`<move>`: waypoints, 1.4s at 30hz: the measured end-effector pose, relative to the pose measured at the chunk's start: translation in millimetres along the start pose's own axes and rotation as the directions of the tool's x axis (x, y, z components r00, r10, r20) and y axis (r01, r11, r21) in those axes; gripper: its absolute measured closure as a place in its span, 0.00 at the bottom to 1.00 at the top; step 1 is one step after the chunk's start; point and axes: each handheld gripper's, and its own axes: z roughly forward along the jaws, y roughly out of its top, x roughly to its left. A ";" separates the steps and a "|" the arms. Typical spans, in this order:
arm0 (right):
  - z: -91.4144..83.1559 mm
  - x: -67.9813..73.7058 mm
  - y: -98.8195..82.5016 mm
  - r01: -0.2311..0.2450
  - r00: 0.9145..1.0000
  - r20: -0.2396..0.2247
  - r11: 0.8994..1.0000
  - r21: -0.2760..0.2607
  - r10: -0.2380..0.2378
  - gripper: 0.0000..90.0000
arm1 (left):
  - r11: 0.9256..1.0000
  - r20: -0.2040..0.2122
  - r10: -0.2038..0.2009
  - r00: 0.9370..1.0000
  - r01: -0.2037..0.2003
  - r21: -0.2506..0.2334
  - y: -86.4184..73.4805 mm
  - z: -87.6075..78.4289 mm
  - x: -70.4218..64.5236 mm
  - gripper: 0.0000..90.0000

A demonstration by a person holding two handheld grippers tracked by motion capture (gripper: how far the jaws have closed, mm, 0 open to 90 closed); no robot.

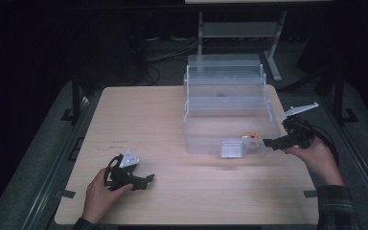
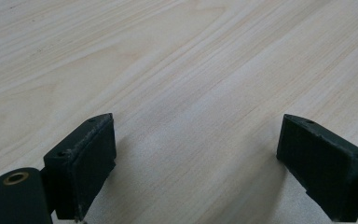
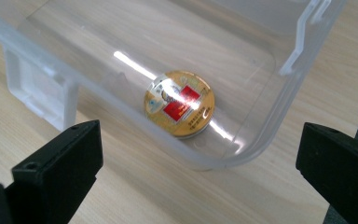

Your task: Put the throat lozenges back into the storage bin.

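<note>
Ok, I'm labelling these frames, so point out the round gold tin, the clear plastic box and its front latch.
round gold tin (image 3: 179, 103), right gripper view, on the middle of its printed lid.
clear plastic box (image 3: 223, 163), right gripper view, on its rounded near corner rim.
front latch (image 1: 231, 149), high view, on the flap's face.

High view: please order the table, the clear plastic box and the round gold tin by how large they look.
1. table
2. clear plastic box
3. round gold tin, lying inside the box's near right corner
</note>
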 end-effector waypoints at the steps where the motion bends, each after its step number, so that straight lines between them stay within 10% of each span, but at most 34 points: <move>1: 0.1 0.5 -2.4 -0.002 1.000 0.000 1.000 -0.001 0.002 0.00 | 1.000 0.000 0.001 1.000 -0.001 0.000 0.0 0.0 0.1 0.12; 42: 25.7 39.0 -114.9 -0.072 0.997 0.027 0.992 -0.100 0.075 0.00 | 1.000 0.000 -0.005 1.000 0.005 -0.007 -0.2 0.4 -0.3 0.12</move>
